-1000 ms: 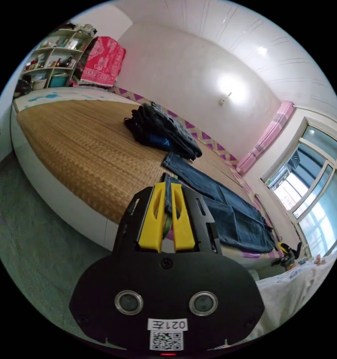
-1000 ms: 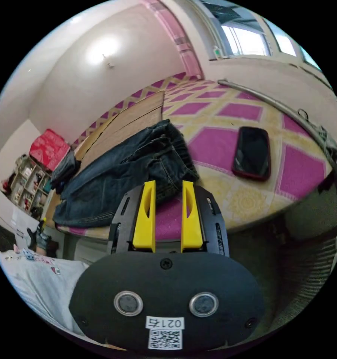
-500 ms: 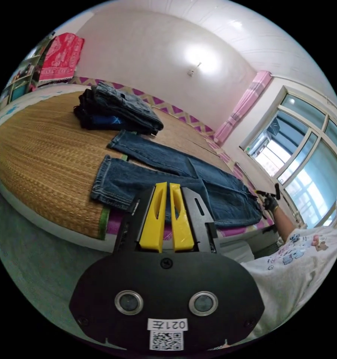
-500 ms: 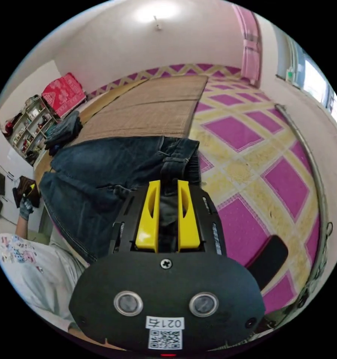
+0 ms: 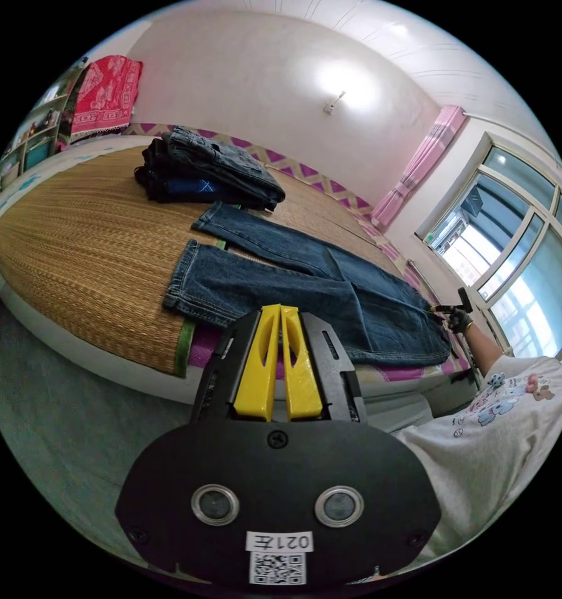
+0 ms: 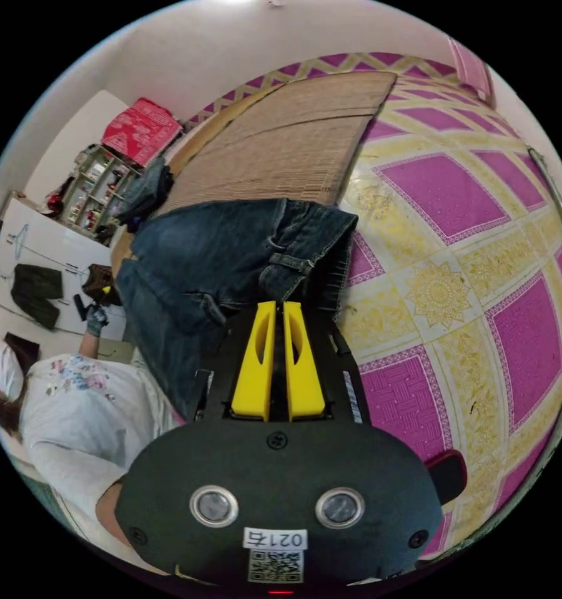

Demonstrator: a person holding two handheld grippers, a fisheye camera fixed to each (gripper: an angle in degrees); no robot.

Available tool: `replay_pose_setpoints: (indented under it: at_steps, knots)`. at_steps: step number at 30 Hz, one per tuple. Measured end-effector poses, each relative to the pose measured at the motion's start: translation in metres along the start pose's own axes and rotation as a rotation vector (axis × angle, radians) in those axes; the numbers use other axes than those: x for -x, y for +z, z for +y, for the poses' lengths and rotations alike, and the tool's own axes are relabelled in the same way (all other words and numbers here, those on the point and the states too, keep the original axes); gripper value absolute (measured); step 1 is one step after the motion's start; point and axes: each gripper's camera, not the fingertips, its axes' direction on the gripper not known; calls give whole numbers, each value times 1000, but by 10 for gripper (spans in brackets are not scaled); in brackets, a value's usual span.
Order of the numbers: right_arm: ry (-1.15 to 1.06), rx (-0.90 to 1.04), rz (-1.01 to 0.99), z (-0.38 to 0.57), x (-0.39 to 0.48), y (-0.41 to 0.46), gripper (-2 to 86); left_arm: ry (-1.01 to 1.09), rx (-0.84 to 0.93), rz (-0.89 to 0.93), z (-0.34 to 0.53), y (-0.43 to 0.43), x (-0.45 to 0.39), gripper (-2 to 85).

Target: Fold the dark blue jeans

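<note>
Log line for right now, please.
jeans: flat on bed, legs apart | left claw: shut, empty, off the bed edge | right claw: shut at waistband, grip unclear | folded pile: beyond

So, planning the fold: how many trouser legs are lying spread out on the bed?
2. One leg lies nearer the bed edge, its hem over the mat's edge; the other leg lies beyond it, its hem reaching toward the stacked folded clothes.

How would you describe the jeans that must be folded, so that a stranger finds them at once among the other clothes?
Look at the bed with the woven straw mat. Near its front edge lie the dark blue jeans, spread flat with both legs stretched out and apart. The folded clothes pile behind them is stacked, whereas these jeans are still unfolded.
</note>
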Motion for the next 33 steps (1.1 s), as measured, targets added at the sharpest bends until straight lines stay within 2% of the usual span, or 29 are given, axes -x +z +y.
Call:
replay_pose_setpoints:
  at_steps: [3,7,12,16,20,23,25,30,33]
  knots:
    - [58,-9,-63,7,-13,-14,-5,4,5,5,-1,3,1,-10]
    - [256,112,122,15,-51,24,-4,1,8,22,-3,9,2,-9]
    - [170,-150,143,46,-19,-13,9,26,12,-22,-2,5,4,-9]
    - [46,-142,238,100,45,-20,60,-73,-9,-74,7,-7,22,-7]
    - [212,-207,305,174,65,-21,98,-254,-27,-18,24,-13,51,9]
    - [428,-315,213,238,44,-15,109,-347,-40,47,31,-13,71,34]
    - [545,-346,71,270,19,2,120,-393,-52,78,31,-13,83,49]
    - [609,-522,-220,300,-6,21,123,-448,-87,153,19,-11,108,66]
    - [632,-562,-259,306,-17,29,105,-454,-104,180,9,-10,117,67]
